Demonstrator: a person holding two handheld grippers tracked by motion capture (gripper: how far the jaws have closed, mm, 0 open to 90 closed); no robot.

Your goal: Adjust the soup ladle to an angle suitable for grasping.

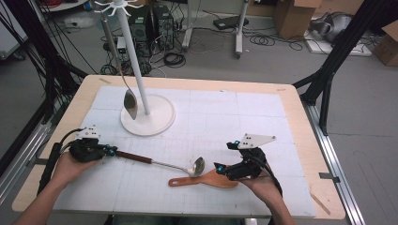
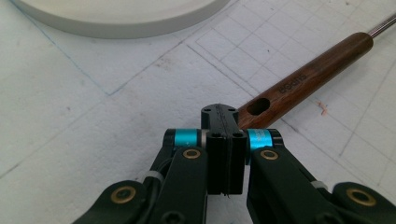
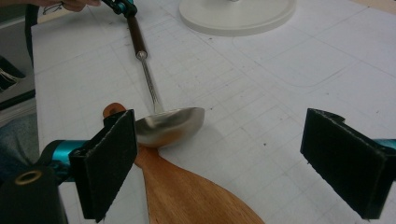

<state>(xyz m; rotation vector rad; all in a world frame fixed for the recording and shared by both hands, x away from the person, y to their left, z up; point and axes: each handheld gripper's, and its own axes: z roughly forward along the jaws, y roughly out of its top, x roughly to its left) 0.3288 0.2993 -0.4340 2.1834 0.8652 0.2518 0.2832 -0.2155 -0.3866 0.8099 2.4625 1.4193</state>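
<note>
The ladle (image 1: 159, 164) lies flat on the white mat (image 1: 244, 117) near the front of the table (image 1: 300, 108), its wooden handle pointing left and its steel bowl to the right, about the middle of the near edge. The left gripper (image 1: 111, 151) sits at the very end of that handle. The left gripper view (image 2: 219, 122) shows what the high view cannot: the two black jaws are pressed flat together, and the handle's end with its hanging hole lies just beside their tip, to the right, not between them.

The bowl of the ladle rests over the thin handle of a wooden spatula (image 1: 202, 180), which lies just nearer, its broad blade to the right. The right gripper view makes the overlap plain: the shiny bowl (image 3: 170, 125) sits on top of the spatula (image 3: 187, 191) where neck meets blade. The right gripper (image 1: 219, 169) hangs over that blade with its jaws spread wide (image 3: 219, 158), gripping nothing.

Farther back on the left stands a white rack (image 1: 148, 115) with a round base and a tall pole. A metal spoon (image 1: 130, 103) hangs from one of its top hooks, its bowl low above the base.
</note>
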